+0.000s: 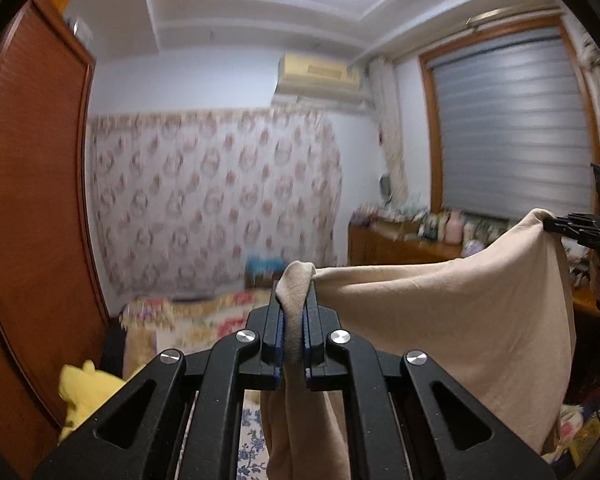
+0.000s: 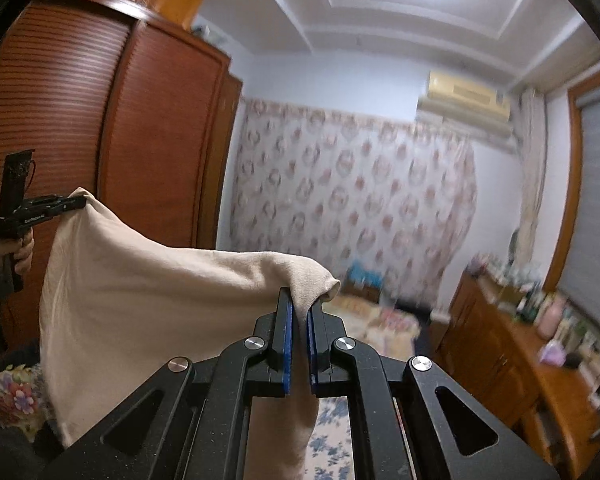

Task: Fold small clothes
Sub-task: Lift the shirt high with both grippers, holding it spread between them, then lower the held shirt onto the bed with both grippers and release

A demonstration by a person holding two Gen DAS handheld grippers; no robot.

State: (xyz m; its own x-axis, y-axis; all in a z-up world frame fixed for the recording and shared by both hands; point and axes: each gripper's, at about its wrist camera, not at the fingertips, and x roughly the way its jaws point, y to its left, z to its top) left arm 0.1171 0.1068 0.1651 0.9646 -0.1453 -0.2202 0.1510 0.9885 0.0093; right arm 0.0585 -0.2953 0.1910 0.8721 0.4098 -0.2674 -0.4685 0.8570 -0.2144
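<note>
Wooden wardrobe (image 2: 100, 128), floral curtain (image 1: 216, 196), air conditioner (image 1: 320, 76), shuttered window (image 1: 512, 128).

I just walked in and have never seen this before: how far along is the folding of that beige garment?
Early on. Done: the beige garment is picked up, off the floral bed. In hand: the left tool and the right tool each pinch a corner, so it hangs stretched between them, with no fold showing. Left: laying it down and every fold. A yellow garment lies beside the bed, apparently waiting.
</note>
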